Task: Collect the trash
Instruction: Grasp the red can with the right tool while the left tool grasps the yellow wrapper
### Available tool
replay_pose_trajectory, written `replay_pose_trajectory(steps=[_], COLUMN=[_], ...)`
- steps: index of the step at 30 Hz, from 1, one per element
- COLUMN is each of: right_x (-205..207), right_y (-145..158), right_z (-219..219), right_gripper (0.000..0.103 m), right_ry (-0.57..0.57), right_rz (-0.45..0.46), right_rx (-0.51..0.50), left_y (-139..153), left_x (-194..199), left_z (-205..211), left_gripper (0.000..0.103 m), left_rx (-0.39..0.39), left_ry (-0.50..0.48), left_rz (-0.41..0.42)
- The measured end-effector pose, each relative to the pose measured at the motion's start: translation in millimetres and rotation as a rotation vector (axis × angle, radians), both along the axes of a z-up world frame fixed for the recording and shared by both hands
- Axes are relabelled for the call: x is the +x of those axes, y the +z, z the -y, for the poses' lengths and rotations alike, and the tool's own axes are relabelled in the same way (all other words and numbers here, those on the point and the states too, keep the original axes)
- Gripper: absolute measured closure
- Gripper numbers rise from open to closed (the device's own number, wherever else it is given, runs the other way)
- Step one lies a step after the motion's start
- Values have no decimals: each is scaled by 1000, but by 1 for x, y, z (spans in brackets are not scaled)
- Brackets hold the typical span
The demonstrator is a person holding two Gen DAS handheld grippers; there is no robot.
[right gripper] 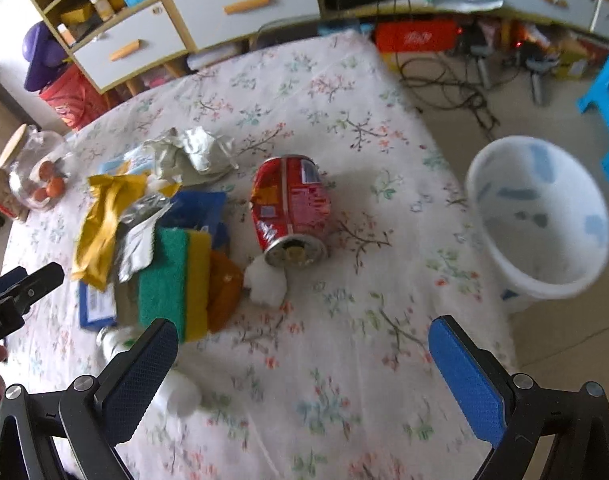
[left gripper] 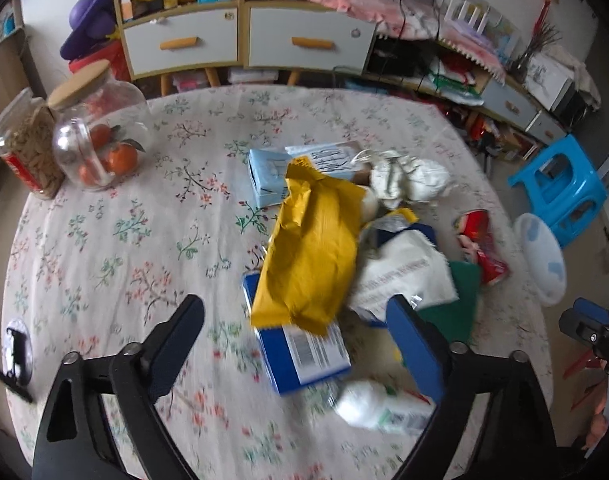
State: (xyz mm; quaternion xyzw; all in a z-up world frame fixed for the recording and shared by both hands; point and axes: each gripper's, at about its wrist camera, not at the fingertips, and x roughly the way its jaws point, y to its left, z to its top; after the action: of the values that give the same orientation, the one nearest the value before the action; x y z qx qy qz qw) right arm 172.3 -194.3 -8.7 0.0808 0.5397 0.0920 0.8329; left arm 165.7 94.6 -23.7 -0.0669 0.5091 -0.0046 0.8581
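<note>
1. The left gripper (left gripper: 300, 344) hangs over the table (left gripper: 104, 240) with its jaws spread wide and nothing between them; a yellow wrapper (left gripper: 312, 256) and a blue box (left gripper: 304, 352) lie just under the gap.
2. The right gripper (right gripper: 304, 364) is also wide apart and holds nothing, poised above bare flowered cloth.
3. A crushed red can (right gripper: 292, 212) lies on its side ahead of the right gripper, its open end toward the camera, with a white wad of tissue (right gripper: 266, 284) touching that end.
4. Left of the can sits the heap: a green and yellow sponge (right gripper: 176, 276), the wrapper, the box and crumpled paper (right gripper: 192, 152) (all overlapping).
5. A white bin (right gripper: 540, 216) stands on the floor just beside the table's right edge.
6. Two jars (left gripper: 84, 132) stand at the far left of the table, well apart from the heap.
</note>
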Motion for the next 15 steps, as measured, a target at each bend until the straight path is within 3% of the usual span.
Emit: replay_pose_trajectory(steps=[4, 9, 15], right_x=[27, 56, 74], right_y=[-24, -50, -69], right_z=[2, 4, -4], right_gripper=[0, 8, 19], right_ry=[-17, -73, -86], right_rz=[-73, -135, -191], right_rx=[59, 76, 111], left_y=[-16, -35, -41], left_x=[22, 45, 55], left_z=[-2, -4, -3], left_gripper=[17, 24, 41], left_rx=[-27, -31, -47], left_ry=[4, 26, 34], left_rz=[-31, -70, -85])
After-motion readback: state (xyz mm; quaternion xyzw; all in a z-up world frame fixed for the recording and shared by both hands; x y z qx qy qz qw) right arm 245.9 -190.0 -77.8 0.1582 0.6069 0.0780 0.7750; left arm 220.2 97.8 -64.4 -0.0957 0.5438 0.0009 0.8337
